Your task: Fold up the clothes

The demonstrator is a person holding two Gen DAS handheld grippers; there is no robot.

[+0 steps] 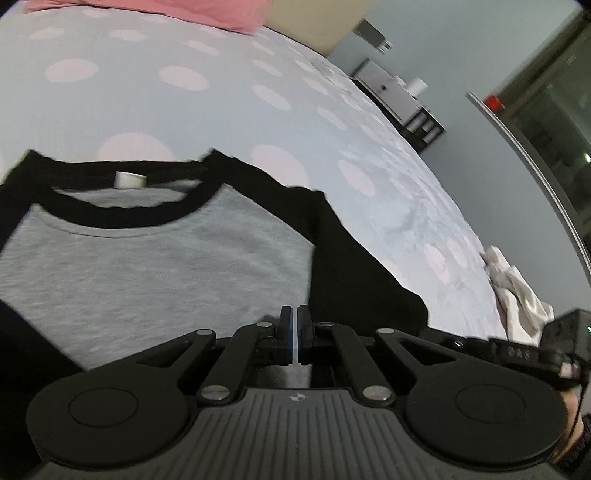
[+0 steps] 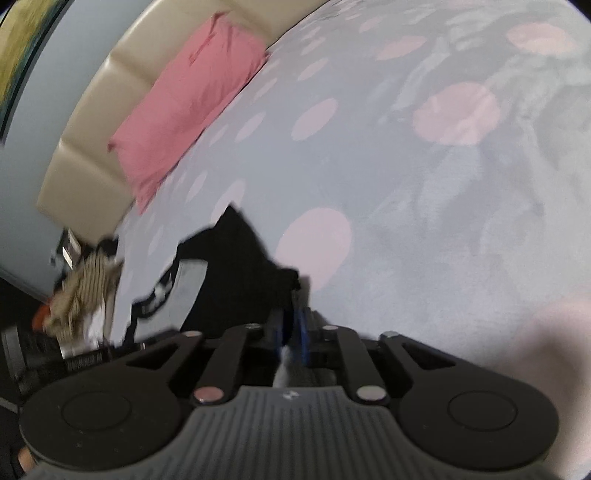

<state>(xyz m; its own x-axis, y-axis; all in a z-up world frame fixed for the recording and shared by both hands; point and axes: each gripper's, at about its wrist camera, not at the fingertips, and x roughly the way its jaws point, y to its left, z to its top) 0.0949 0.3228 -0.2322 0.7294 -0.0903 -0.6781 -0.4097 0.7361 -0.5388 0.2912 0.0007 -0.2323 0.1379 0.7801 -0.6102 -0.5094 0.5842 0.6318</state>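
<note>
A: From the left wrist, what do you get?

B: The shirt laid flat on the bed, grey body, black collar and black sleeves, a white tag at the neck. The left gripper sits at the seam where the grey front meets the right-hand black sleeve. Its fingers are pressed together; whether cloth is caught between them, I cannot tell.

A: The right wrist shows less of the shirt, just black fabric and a sliver of grey bunched at lower left. The right gripper has its fingers close together with something pale between them, and black cloth touching their tips. It looks like a grip on the shirt, though the picture is blurred.

B: Anything I lack?

A: A pink pillow against a cream padded headboard, and a heap of striped clothes off the bed's edge at the left.

B: I see only a strip of the pillow at the top. On my side: a crumpled white garment at the bed's right edge, a nightstand beyond it, and the other gripper's body at far right.
</note>
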